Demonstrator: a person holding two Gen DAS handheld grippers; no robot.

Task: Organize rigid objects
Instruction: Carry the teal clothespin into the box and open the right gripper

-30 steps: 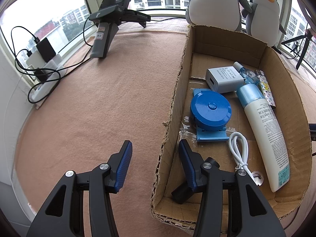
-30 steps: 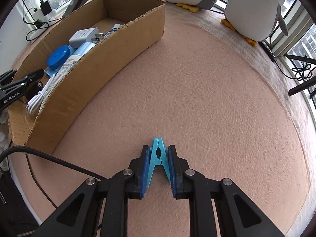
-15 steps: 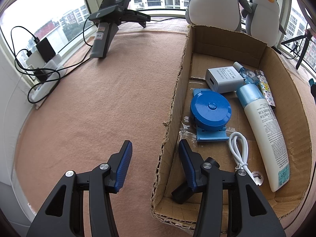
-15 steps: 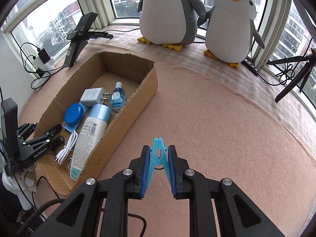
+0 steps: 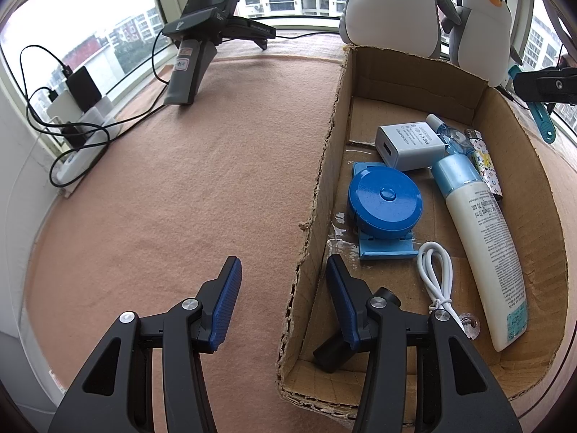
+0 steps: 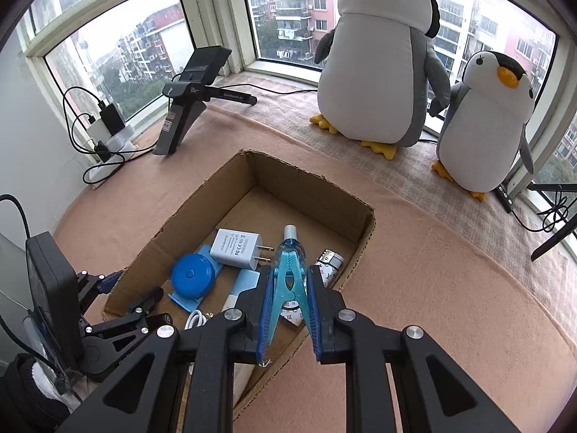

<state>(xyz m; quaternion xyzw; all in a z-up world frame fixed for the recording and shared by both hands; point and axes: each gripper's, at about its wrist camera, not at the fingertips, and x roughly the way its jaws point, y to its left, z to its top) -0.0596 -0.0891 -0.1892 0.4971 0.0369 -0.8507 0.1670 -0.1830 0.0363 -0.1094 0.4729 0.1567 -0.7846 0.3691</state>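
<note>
Nearby, plush penguins (image 6: 375,72) stand beyond cardboard box (image 6: 317,184).

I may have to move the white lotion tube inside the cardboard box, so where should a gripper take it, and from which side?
Grip the white lotion tube across its round body just below the light blue cap, coming from above. It lies flat along the floor of the cardboard box, and the flattened tail end looks thin to pinch. Watch the patterned stick lying close beside the cap.
</note>
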